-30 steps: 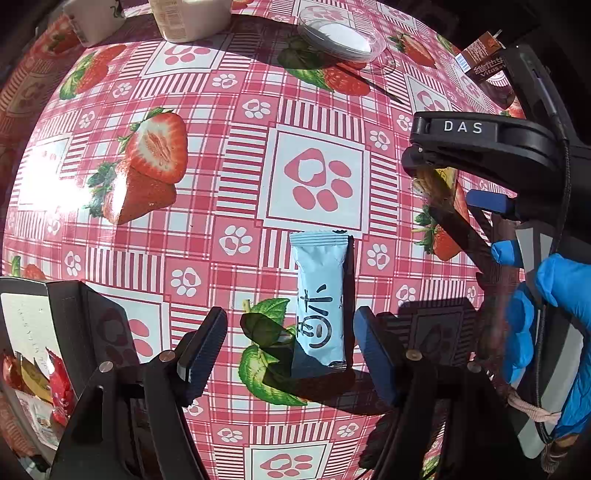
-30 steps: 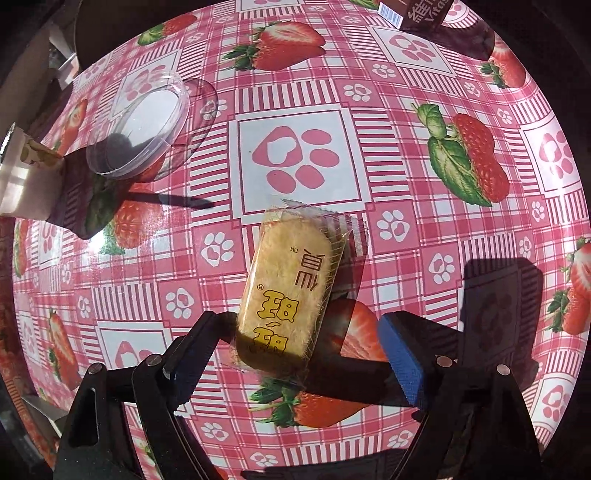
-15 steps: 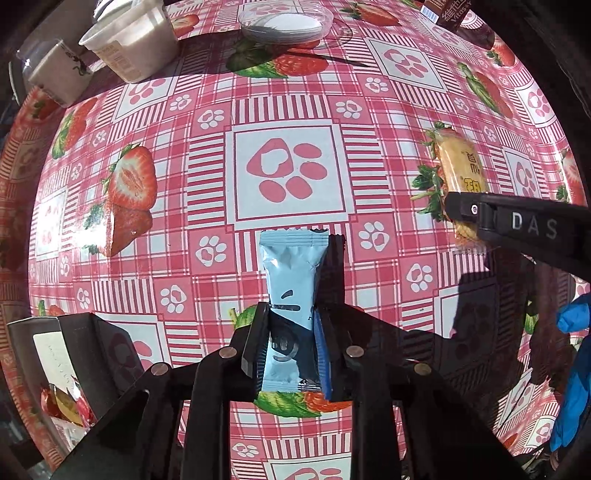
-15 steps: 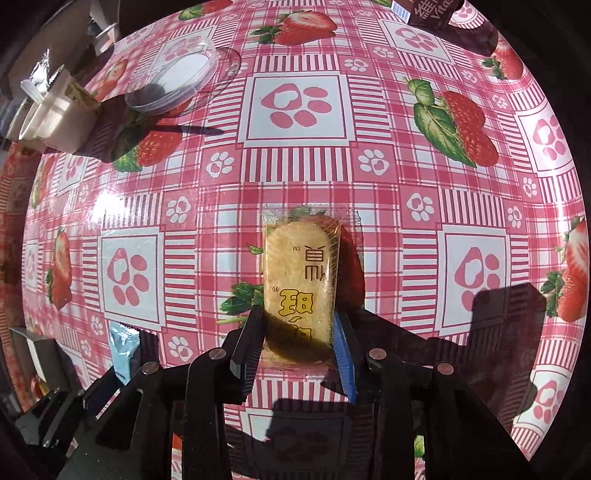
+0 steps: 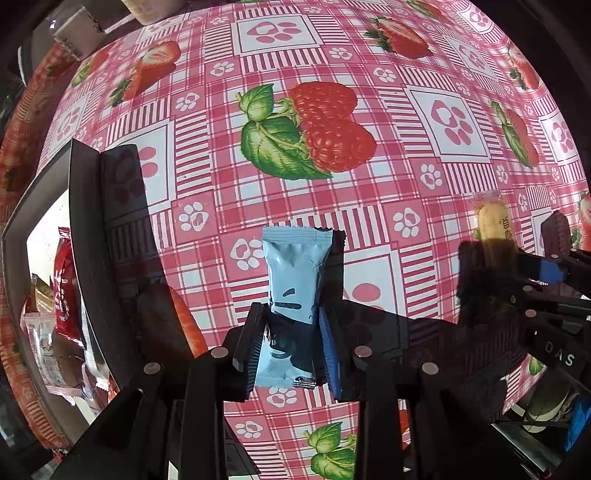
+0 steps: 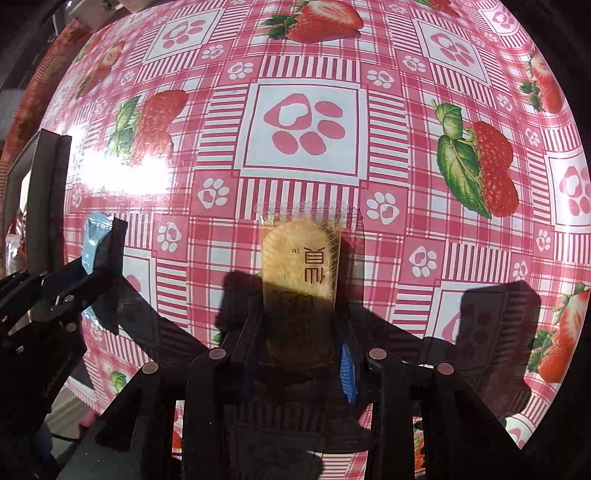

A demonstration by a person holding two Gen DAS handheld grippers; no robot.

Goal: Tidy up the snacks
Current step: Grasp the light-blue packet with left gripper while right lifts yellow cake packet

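Note:
A light blue snack packet (image 5: 291, 280) sits between the pads of my left gripper (image 5: 291, 343), which points straight down. The jaws are easing open a little but still press on the packet's sides. In the right wrist view my right gripper (image 6: 299, 332) is shut on a clear packet with a yellow rice cracker (image 6: 299, 254). Both packets hang just over the strawberry tablecloth (image 5: 332, 110) and cast shadows beside them. A dark open box (image 5: 88, 221) holding several snack packets (image 5: 62, 295) stands at the left. From the right wrist, the left gripper (image 6: 85, 273) shows with the blue packet (image 6: 94, 236).
The right gripper (image 5: 517, 258) with the yellow packet (image 5: 491, 218) is close on the right in the left wrist view. Pale cartons (image 5: 77, 33) stand at the far left corner. The box wall (image 6: 48, 184) rises at the table's left edge.
Both grippers have shut on their packets and carried them leftward across the cloth. The dark box now looms larger at the left, and the round plastic lid has left both views.

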